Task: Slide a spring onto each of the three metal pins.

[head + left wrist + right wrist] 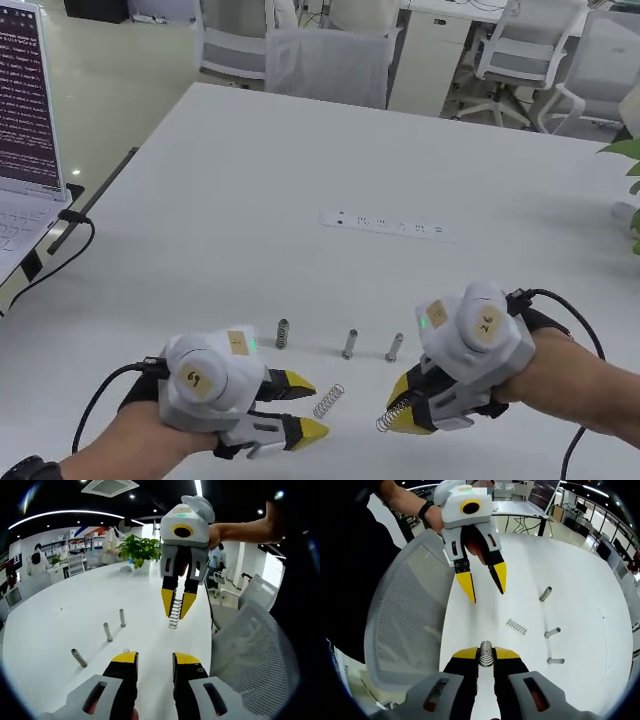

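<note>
One of three metal pins is judged done: the leftmost pin (282, 334) is seen wearing a spring. The middle pin (349, 344) and right pin (394, 347) stand bare. A second spring (388, 418) is pinched between the closed jaws of the right gripper (400, 405), near the bare pins. A loose spring (328, 400) lies on the white table (300, 160) beside the left gripper (303, 408), whose jaws are spread and empty.

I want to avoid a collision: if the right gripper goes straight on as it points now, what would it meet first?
Most likely the open left gripper, which faces it; the loose spring lies on the table a little beside that line. Depth is hard to judge.
</note>
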Action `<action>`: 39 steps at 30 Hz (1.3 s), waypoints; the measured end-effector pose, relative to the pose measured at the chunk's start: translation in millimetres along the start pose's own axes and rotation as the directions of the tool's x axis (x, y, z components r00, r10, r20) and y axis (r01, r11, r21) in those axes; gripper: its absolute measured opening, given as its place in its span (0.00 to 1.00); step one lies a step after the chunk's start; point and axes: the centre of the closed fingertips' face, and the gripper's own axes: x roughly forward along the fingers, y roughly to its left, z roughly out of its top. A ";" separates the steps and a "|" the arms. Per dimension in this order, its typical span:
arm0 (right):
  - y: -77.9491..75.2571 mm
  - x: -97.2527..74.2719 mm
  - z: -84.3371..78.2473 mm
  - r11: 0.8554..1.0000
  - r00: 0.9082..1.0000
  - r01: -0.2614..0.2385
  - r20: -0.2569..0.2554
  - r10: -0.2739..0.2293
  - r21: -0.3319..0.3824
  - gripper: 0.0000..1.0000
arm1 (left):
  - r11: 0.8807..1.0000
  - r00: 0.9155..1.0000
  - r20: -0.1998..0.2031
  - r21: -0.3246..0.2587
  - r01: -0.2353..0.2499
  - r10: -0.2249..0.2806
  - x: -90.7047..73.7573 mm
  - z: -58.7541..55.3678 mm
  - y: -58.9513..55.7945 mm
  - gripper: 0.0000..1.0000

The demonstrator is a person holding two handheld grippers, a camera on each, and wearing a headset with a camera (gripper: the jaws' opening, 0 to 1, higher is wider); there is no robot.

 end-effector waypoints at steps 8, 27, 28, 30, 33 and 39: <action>-15.7 -1.6 -2.2 1.000 1.000 0.023 -0.003 -0.023 0.014 0.08 | 0.996 0.997 -0.006 -0.046 -0.074 0.074 -23.3 -11.7 17.8 0.26; -45.8 -7.0 -12.2 0.997 0.998 0.052 -0.025 -0.050 0.055 0.08 | 0.972 0.980 -0.031 -0.128 -0.197 0.195 -61.0 -40.2 37.4 0.37; -46.8 -7.6 -11.9 0.997 0.998 0.052 -0.025 -0.051 0.055 0.08 | 0.971 0.979 -0.034 -0.127 -0.202 0.200 -62.1 -41.3 37.6 0.37; -48.3 -8.5 -11.4 0.997 0.998 0.054 -0.026 -0.052 0.052 0.08 | 0.969 0.978 -0.034 -0.132 -0.208 0.205 -64.0 -42.8 38.6 0.37; -51.8 -10.2 -12.2 0.997 0.998 0.055 -0.030 -0.054 0.052 0.08 | 0.965 0.975 -0.035 -0.141 -0.221 0.218 -67.4 -44.7 40.1 0.38; -59.5 -12.2 -13.6 0.997 0.998 0.062 -0.037 -0.060 0.054 0.08 | 0.959 0.971 -0.036 -0.155 -0.238 0.235 -74.1 -47.4 41.5 0.40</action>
